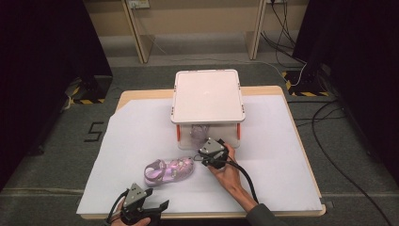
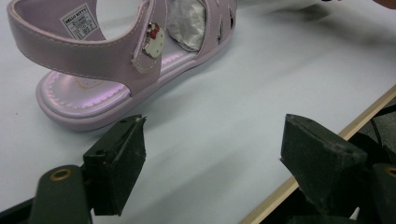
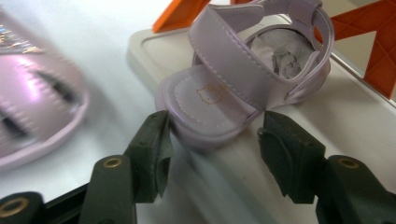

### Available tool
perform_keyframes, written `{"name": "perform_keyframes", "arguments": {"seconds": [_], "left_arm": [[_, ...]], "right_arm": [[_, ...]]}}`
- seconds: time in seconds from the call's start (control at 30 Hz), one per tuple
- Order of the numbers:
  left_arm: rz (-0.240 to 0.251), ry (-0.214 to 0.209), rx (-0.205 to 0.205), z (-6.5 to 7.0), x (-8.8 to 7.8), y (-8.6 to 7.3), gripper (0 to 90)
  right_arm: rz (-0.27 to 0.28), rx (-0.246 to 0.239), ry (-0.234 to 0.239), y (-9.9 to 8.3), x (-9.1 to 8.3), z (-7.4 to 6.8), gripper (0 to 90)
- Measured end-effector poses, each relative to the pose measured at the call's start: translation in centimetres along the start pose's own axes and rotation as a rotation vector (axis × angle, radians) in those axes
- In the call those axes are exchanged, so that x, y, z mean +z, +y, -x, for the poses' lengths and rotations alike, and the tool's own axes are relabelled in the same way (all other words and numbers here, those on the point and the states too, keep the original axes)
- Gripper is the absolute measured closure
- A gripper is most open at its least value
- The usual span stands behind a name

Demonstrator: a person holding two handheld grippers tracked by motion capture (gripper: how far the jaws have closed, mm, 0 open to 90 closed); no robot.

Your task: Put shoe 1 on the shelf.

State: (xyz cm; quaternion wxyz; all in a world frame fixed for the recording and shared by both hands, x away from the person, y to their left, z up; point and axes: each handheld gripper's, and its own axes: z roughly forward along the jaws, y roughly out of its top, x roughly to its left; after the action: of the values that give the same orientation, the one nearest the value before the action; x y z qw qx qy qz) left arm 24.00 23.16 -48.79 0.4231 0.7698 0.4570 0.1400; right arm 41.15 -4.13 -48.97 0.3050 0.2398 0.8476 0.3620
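A lilac child's sandal lies on its sole on the white sheet, with paper stuffed in the toe. A second, matching sandal stands on the lower shelf of a white box, heel outward. My right gripper reaches to that shelf, jaws apart around the heel. The left pad touches it and the right pad stands clear. Near the table's front edge my left gripper is open and empty, just short of the first sandal's heel.
The box has a flat white lid and orange corner posts, and its shelf floor is pale. The first sandal's toe lies blurred to the left of my right gripper. The wooden table edge runs close to my left gripper.
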Motion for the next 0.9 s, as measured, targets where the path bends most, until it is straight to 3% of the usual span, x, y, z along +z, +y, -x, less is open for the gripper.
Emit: {"name": "perform_keyframes", "arguments": {"seconds": [0.27, 0.33, 0.5, 0.63, 0.9], "left_arm": [[-0.009, -0.001, -0.001, 0.0, 0.2, -0.1, 21.6], [-0.017, -0.004, 0.002, 0.1, 0.3, -0.2, 21.6], [-0.013, -0.006, 0.007, 0.1, 0.2, -0.1, 21.6], [-0.011, -0.001, 0.001, -0.1, 0.1, -0.1, 21.6], [-0.005, 0.003, -0.001, -0.3, 0.0, 0.0, 21.6]], "right_arm": [[-0.009, 0.049, -0.029, 0.8, 1.3, 0.9, 45.6], [-0.016, 0.028, -0.042, 1.0, 1.6, 0.9, 45.8], [-0.026, 0.046, -0.061, 1.4, 2.0, 1.2, 45.6], [-0.027, 0.026, -0.070, 1.5, 2.4, 1.6, 45.1], [-0.017, 0.051, -0.077, 1.6, 2.5, 1.6, 43.5]]}}
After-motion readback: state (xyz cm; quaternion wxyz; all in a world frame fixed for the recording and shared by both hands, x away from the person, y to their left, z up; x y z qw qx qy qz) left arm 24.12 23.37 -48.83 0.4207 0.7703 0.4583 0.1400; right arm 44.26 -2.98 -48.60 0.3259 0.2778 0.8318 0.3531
